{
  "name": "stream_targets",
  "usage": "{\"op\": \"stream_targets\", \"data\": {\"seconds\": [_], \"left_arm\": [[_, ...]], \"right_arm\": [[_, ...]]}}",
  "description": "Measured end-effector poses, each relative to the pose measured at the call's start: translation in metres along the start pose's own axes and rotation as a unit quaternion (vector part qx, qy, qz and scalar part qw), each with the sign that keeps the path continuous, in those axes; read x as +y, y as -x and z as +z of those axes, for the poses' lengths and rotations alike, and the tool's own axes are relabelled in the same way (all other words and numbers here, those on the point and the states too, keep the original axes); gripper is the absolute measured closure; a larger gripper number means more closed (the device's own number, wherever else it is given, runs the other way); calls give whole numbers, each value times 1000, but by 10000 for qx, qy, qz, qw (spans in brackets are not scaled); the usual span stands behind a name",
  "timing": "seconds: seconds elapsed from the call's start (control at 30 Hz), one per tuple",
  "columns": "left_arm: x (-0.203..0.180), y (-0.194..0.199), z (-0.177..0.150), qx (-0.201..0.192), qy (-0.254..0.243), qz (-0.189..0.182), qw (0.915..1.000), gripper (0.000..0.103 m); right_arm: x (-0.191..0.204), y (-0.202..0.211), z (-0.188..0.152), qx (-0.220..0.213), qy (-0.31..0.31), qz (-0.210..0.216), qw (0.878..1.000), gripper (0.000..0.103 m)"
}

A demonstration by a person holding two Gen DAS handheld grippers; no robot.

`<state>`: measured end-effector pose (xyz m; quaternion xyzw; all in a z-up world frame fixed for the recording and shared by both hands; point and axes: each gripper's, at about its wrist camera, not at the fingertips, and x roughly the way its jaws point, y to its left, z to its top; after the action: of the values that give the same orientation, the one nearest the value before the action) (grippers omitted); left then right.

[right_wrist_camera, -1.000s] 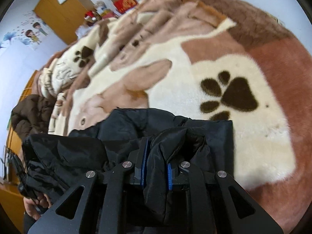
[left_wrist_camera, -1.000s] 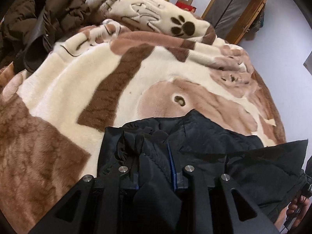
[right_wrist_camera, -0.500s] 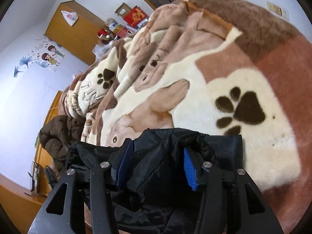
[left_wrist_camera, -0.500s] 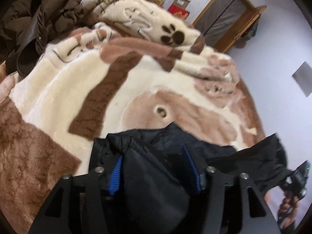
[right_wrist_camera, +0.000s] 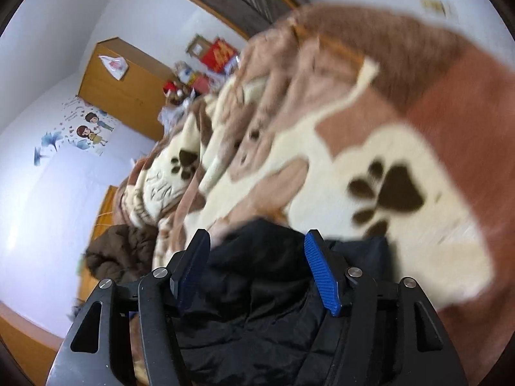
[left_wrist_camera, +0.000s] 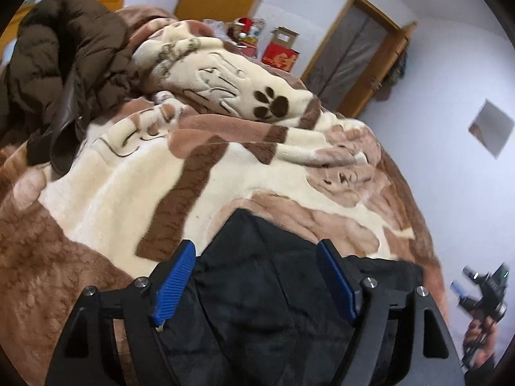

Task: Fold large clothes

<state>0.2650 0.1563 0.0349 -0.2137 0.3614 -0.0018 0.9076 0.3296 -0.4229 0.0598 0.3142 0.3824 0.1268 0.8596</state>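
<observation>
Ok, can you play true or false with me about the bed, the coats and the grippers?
1. The black coat lies on the blanket. True.
2. The left gripper is pinching the black coat. False: its jaws have just been opening and its pads stand clear of the cloth.
3. A brown coat is piled at the far left of the bed. True.
4. The blanket has stars on it. False: it has paw prints.
5. The right gripper is open. True.
</observation>
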Motion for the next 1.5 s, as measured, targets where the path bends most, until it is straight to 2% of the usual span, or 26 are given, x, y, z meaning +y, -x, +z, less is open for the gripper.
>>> {"op": "stream_targets", "data": {"seconds": [0.1, 0.27, 0.33, 0.4, 0.5, 0.6, 0.73, 0.8, 0.83, 0.9, 1.0, 1.07, 1.17, 1.27, 1.37, 1.5], "left_arm": [[-18, -11, -18, 136, -362, 16, 9992, 24], [-57, -43, -59, 548, -1038, -113, 9930, 24], [-68, -61, -74, 642, -1305, 34, 9894, 24], [-69, -82, -82, 719, -1473, 338, 9859, 24], [-63, -96, -81, 800, -1401, 408, 9861, 24], [-61, -89, -71, 643, -1558, 507, 9844, 24], [-54, -84, -56, 496, -1448, 490, 9870, 24], [-56, -85, -51, 444, -1376, 323, 9890, 24], [-61, -86, -51, 402, -1412, 279, 9888, 24], [-73, -94, -51, 340, -1609, 322, 9859, 24], [-76, -120, -50, 426, -1813, 693, 9801, 24], [-65, -140, -48, 594, -1655, 869, 9806, 24], [-52, -159, -44, 566, -1502, 967, 9823, 23], [-43, -172, -46, 537, -1323, 944, 9852, 22], [-41, -179, -53, 418, -1305, 924, 9862, 22], [-42, -184, -56, 367, -1351, 989, 9852, 22]], "right_arm": [[20, -8, -23, 77, 684, -377, 9969, 41], [38, -42, -84, 444, 1608, -587, 9842, 41], [39, -66, -105, 593, 2006, -968, 9731, 41], [27, -92, -114, 772, 2171, -1416, 9627, 41], [11, -101, -109, 773, 2118, -1672, 9598, 41], [14, -91, -102, 649, 2265, -1817, 9547, 41], [25, -74, -91, 373, 2209, -1484, 9632, 41], [40, -74, -91, 303, 2295, -1246, 9648, 41], [50, -79, -93, 328, 2450, -1151, 9621, 41], [63, -101, -99, 476, 2809, -1264, 9502, 41], [48, -144, -95, 886, 2746, -1638, 9434, 41], [34, -159, -89, 924, 2657, -1739, 9437, 42], [20, -170, -83, 907, 2414, -1827, 9487, 43], [13, -177, -85, 810, 2422, -1867, 9487, 43], [4, -181, -86, 681, 2325, -1828, 9528, 43], [1, -186, -88, 609, 2347, -1922, 9509, 43]]}}
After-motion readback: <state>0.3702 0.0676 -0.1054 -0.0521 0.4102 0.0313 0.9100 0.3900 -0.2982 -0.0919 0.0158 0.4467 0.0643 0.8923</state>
